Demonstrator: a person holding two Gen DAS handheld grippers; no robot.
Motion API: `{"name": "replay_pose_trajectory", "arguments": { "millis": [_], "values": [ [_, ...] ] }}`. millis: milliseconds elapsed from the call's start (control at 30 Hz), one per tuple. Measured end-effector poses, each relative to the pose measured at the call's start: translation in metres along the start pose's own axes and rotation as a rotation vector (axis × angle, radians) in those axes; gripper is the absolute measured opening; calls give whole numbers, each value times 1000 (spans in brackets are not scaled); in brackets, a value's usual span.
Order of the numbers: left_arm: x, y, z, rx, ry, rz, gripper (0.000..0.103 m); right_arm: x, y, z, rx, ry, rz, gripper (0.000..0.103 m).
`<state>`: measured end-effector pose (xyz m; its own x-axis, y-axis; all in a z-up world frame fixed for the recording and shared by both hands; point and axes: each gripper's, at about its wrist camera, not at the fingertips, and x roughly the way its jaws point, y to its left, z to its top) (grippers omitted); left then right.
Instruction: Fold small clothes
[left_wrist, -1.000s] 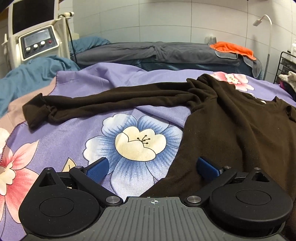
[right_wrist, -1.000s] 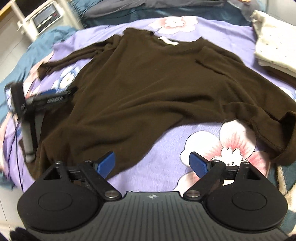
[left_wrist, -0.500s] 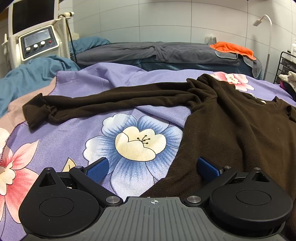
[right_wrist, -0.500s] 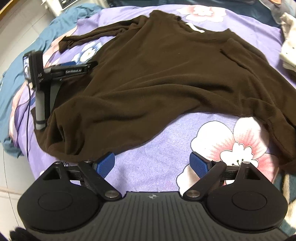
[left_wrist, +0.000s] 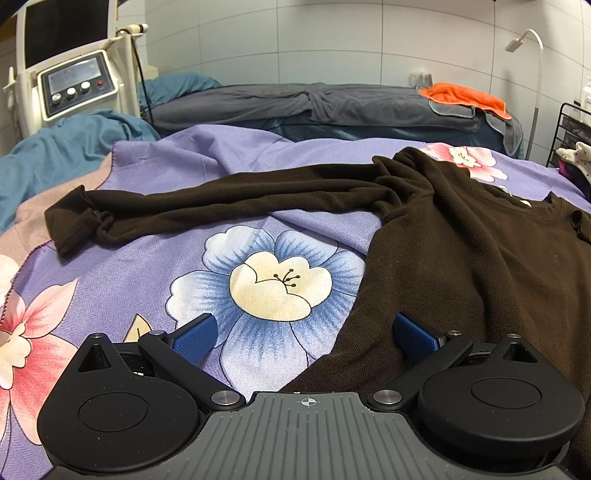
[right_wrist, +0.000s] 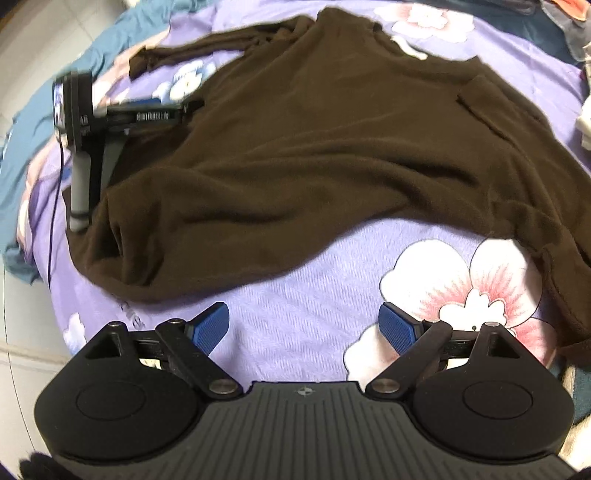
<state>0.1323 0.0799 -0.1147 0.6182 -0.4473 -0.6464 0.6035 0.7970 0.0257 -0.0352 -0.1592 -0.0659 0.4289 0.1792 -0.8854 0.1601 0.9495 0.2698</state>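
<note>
Dark brown sweater (left_wrist: 461, 258), long-sleeved and knit, spread out front up on a purple floral blanket (left_wrist: 147, 266) covering a bed. Far left in the left wrist view: a cream machine with dials and a screen (left_wrist: 74, 88), a teal sheet (left_wrist: 66, 147) bunched below it. One sleeve (left_wrist: 207, 206) stretched leftward across the blanket, cuff crumpled at its left end. Body of the garment filling the right half, round neckline at far right with a pale label just visible. Left gripper (left_wrist: 303, 338) low over the blanket, blue fingers (left_wrist: 194, 338) spread wide, nothing between them; left finger above the flower print, right finger over the sweater's near edge. Beyond, a second bed in grey covers (left_wrist: 314, 107) with an orange towel (left_wrist: 465, 96) on its right end, then a thin white lamp (left_wrist: 532, 74).

From the right wrist view, looking down: left gripper (right_wrist: 122, 114) blurred at the sweater's left side, contact with the cloth hard to judge. Sweater (right_wrist: 332, 147) wrinkled, hem rumpled and curling at near left, other sleeve running off to the right and cut by the frame edge. Right gripper (right_wrist: 303, 326) above bare blanket near the hem, fingers (right_wrist: 210, 326) wide apart, empty. Pale cloth at the far right edge too cropped to identify.
</note>
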Motion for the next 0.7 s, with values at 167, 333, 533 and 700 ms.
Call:
{"name": "replay_pose_trajectory", "arguments": {
  "millis": [167, 333, 533, 700],
  "values": [
    [0, 0, 0, 0, 0, 0, 103, -4, -10, -2, 91, -17, 34, 91],
    [-1, 0, 0, 1, 0, 0, 103, -6, -23, -13, 144, 17, 5, 91],
    [0, 0, 0, 2, 0, 0, 103, 6, -20, -3, 88, 98, -8, 91],
    [0, 0, 0, 1, 0, 0, 103, 27, 6, 16, -127, 176, 12, 92]
  ]
}}
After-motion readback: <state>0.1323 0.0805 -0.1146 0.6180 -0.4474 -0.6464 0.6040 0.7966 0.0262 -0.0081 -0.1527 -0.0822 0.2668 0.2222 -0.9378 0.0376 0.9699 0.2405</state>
